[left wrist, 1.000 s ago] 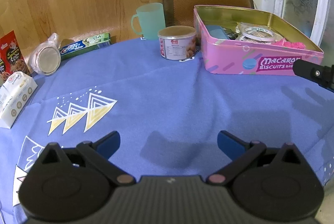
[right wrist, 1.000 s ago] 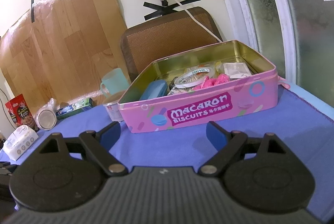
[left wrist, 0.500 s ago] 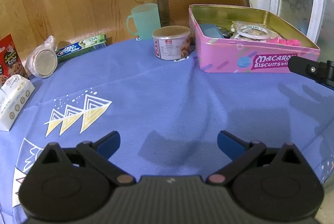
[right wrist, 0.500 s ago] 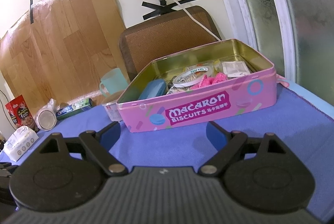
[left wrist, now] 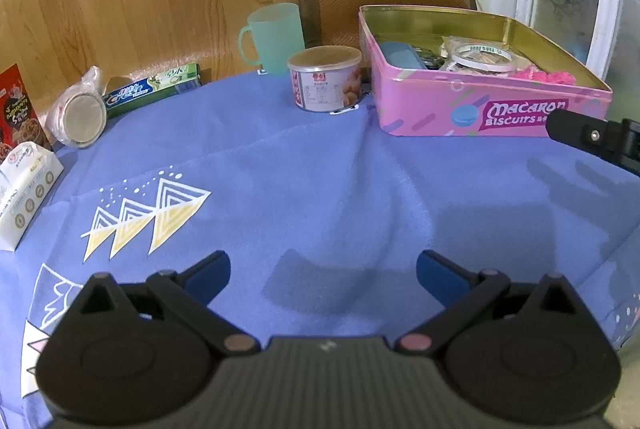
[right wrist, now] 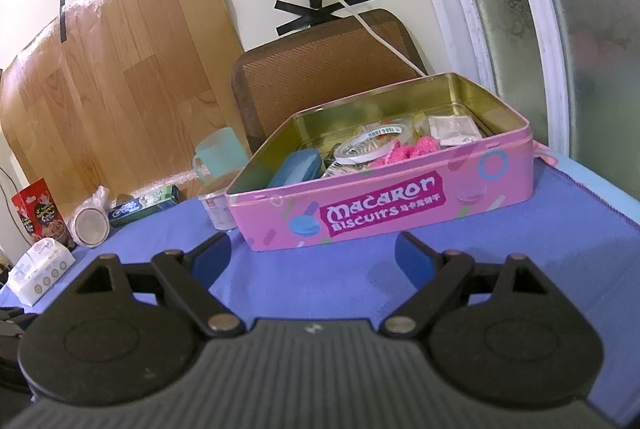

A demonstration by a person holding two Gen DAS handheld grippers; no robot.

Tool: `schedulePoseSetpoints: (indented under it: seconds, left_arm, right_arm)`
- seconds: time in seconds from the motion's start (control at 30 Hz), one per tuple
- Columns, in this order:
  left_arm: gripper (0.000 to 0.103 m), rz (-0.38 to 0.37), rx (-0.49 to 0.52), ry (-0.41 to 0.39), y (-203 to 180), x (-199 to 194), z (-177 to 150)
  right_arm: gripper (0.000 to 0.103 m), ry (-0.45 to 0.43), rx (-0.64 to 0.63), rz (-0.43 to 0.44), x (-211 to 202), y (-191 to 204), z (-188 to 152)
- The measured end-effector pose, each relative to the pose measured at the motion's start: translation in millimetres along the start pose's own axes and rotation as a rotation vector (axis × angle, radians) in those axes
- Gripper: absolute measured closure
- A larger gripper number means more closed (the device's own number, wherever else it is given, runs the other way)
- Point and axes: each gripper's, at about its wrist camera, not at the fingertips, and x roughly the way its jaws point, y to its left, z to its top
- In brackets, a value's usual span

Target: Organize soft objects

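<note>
Both grippers, left gripper (left wrist: 323,271) and right gripper (right wrist: 312,253), hover with jaws released and empty; the open pink rectangular biscuit tin (right wrist: 400,207) sits centre frame on blue cloth (left wrist: 320,169).

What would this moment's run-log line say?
left gripper: open, empty, over blue cloth | right gripper: open, empty, facing pink tin | pink soft item: in tin
</note>
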Motion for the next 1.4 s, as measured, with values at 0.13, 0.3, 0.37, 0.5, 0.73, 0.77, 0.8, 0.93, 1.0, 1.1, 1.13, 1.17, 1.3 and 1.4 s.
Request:
schedulePoseSetpoints:
  seconds: [0.13,0.3,0.37,0.5,0.73,0.77,0.8,0.93,1.0,1.1,1.13,1.17,1.3,1.4]
  left_arm:
    - [0.0,-0.001,0.0,0.003,0,1,0]
    - [0.0,-0.001,0.005,0.004,-1,3,0]
    - [0.0,0.0,0.005,0.005,-2,3,0]
    - [0.0,-0.003,0.004,0.014,-2,5,0]
    - [0.0,-0.002,0.007,0.023,-4,9,-1]
    - [0.0,-0.002,0.007,0.025,-4,10,-1]
    - [0.0,-0.002,0.008,0.026,-4,10,-1]
    - [0.0,-0.003,0.006,0.031,-5,12,-1]
    - [0.0,-0.003,0.005,0.035,-5,13,-1]
    - [0.0,-0.003,0.005,0.039,-5,15,-2]
    - [0.0,-0.003,0.004,0.041,-5,15,-1]
    - [0.0,-0.004,0.004,0.042,-5,16,-1]
    - [0.0,-0.007,0.007,0.047,-5,18,-1]
    - [0.0,-0.009,0.007,0.053,-5,20,-1]
  right_arm:
    - [0.012,0.002,0.003,0.0,1,0,0]
    - [0.012,0.004,0.006,-0.001,1,-1,-1]
    - [0.012,0.003,0.006,-0.003,1,-2,-1]
    - [0.012,0.01,0.01,-0.002,2,-3,-2]
    - [0.012,0.014,0.017,-0.005,2,-5,-4]
    - [0.012,0.015,0.018,-0.005,3,-5,-4]
    - [0.012,0.016,0.019,-0.006,3,-6,-5]
    - [0.012,0.02,0.02,-0.006,4,-6,-5]
    - [0.012,0.022,0.02,-0.006,5,-6,-5]
    - [0.012,0.027,0.021,-0.004,7,-7,-6]
    - [0.012,0.028,0.022,-0.004,7,-7,-6]
    - [0.012,0.029,0.023,-0.005,8,-7,-6]
    - [0.012,0.033,0.025,-0.005,9,-8,-6]
    - [0.012,0.035,0.025,-0.005,10,-9,-7]
